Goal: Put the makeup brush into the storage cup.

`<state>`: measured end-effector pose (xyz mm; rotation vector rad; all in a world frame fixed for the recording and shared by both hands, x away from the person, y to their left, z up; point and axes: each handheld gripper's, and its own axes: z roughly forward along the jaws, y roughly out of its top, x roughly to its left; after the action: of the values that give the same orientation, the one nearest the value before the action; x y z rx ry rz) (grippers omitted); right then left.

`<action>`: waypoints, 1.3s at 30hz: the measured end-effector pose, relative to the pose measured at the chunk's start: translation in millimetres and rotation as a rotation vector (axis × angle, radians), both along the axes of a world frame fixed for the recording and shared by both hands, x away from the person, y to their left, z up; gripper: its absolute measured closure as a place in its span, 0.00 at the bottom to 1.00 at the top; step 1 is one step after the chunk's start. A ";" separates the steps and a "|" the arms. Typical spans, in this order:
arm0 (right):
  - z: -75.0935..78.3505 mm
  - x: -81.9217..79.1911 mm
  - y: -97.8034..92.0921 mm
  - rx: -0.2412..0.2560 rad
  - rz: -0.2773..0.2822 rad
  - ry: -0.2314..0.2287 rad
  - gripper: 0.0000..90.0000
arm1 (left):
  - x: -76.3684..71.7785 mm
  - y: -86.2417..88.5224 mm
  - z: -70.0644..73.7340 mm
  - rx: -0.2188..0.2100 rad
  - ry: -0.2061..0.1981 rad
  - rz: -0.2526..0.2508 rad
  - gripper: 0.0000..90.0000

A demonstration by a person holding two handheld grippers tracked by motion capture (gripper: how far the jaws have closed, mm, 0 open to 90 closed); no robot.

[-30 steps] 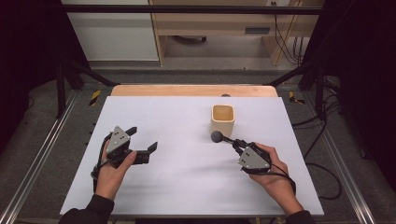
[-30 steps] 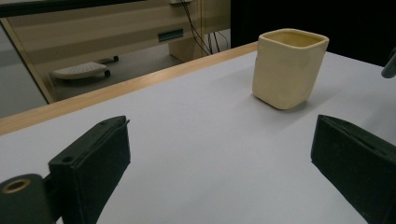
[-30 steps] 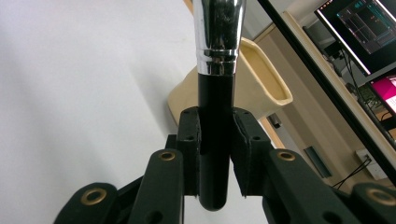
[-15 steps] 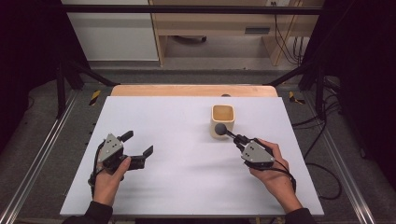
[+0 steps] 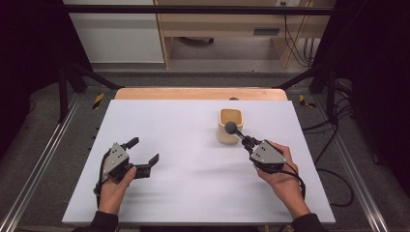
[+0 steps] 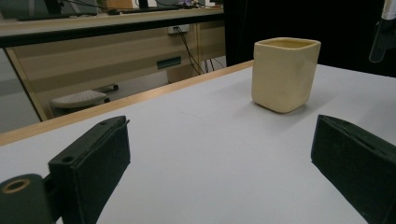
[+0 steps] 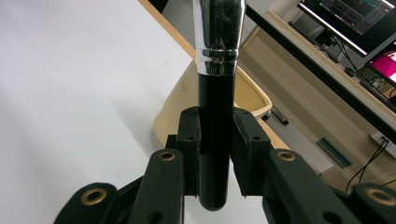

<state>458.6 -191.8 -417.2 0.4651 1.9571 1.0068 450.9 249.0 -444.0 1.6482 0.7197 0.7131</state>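
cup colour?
Pale cream-yellow cup, plain, no pattern; clearest in the left gripper view.

Black claws (image 7: 215,154), brass-ringed screw holes

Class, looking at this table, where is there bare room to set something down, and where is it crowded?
The white tabletop is bare between the open left gripper and the right gripper, and across its far left. It is crowded only at the cream square ceramic cup, where the black-handled makeup brush hovers, clamped in the right gripper.
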 end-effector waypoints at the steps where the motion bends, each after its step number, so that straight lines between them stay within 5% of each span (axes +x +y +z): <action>1: 0.1 0.1 -0.1 -0.001 0.001 0.000 0.83 | -0.2 0.3 -0.7 -0.001 -0.003 -0.004 0.05; 15: 6.7 2.4 1.2 0.070 -0.013 0.006 0.83 | -7.6 21.1 -11.4 -0.080 0.035 -0.053 0.05; 39: 13.8 10.4 -1.4 0.179 -0.023 0.022 0.83 | -14.6 17.6 -20.4 -0.092 0.036 -0.087 0.04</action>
<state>469.0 -193.2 -403.4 0.5992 1.8845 1.1719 436.3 266.5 -464.4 1.6016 0.6924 0.5812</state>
